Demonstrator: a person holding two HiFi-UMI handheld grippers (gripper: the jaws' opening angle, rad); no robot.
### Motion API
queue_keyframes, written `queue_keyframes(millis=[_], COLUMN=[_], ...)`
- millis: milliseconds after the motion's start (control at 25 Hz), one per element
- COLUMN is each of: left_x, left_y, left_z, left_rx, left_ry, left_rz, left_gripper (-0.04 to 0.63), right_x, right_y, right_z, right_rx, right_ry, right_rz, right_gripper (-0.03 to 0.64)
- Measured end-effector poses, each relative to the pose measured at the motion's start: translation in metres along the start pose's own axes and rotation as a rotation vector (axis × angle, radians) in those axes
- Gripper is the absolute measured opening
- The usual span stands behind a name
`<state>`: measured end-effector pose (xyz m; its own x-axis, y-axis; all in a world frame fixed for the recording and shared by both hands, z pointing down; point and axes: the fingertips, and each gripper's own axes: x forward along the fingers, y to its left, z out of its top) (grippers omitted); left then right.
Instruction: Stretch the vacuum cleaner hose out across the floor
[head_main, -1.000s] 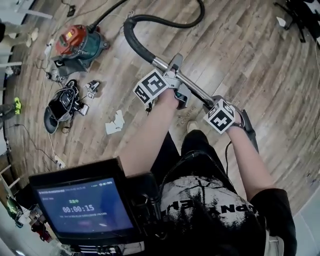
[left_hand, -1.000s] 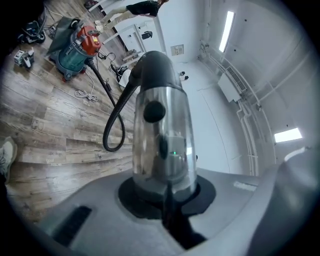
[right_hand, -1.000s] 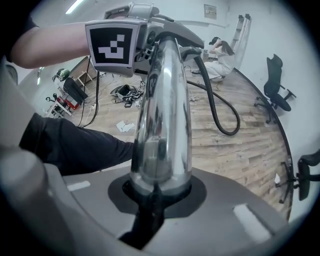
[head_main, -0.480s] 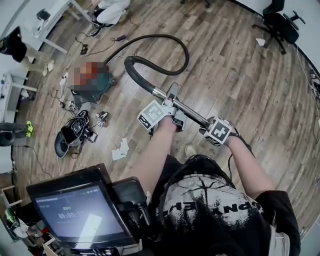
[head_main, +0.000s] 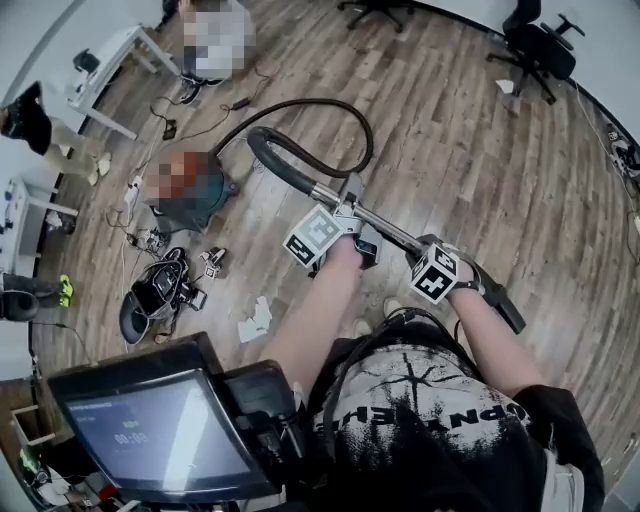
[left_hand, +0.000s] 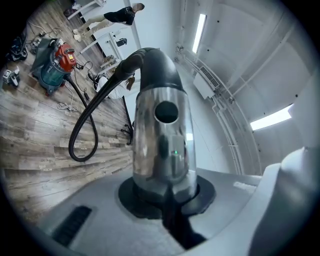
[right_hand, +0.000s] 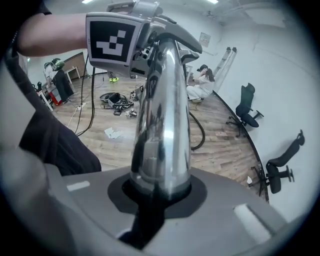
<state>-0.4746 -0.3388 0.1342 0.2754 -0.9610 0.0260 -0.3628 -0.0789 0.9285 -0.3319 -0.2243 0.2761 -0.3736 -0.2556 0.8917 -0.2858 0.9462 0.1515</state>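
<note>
Left tool (head_main: 350, 222) and right tool (head_main: 424, 255) were each clamped on the chrome wand (head_main: 388, 230), held above the floor. The hose (head_main: 280, 165) lay looped far-left, leading to the canister (head_main: 208, 190). Judgement: draw the wand steadily away from the canister, without twisting, until the loop opens.

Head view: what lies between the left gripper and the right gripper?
A short bare stretch of the shiny metal tube, on which both the left gripper and the right gripper are shut. The head view shows it.
</note>
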Motion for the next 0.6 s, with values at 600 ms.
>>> queue_keyframes(millis=[600], left_x=[-0.036], left_y=[-0.015], left_z=[-0.032], left_rx=[-0.013], left_ry=[0.099], left_rz=[-0.155], left_gripper=[0.040], right_x=[-0.019], right_y=[0.055], right_z=[-0.022], right_rx=[0.078], right_ry=[0.030], right_rz=[0.056], right_gripper=[0.061])
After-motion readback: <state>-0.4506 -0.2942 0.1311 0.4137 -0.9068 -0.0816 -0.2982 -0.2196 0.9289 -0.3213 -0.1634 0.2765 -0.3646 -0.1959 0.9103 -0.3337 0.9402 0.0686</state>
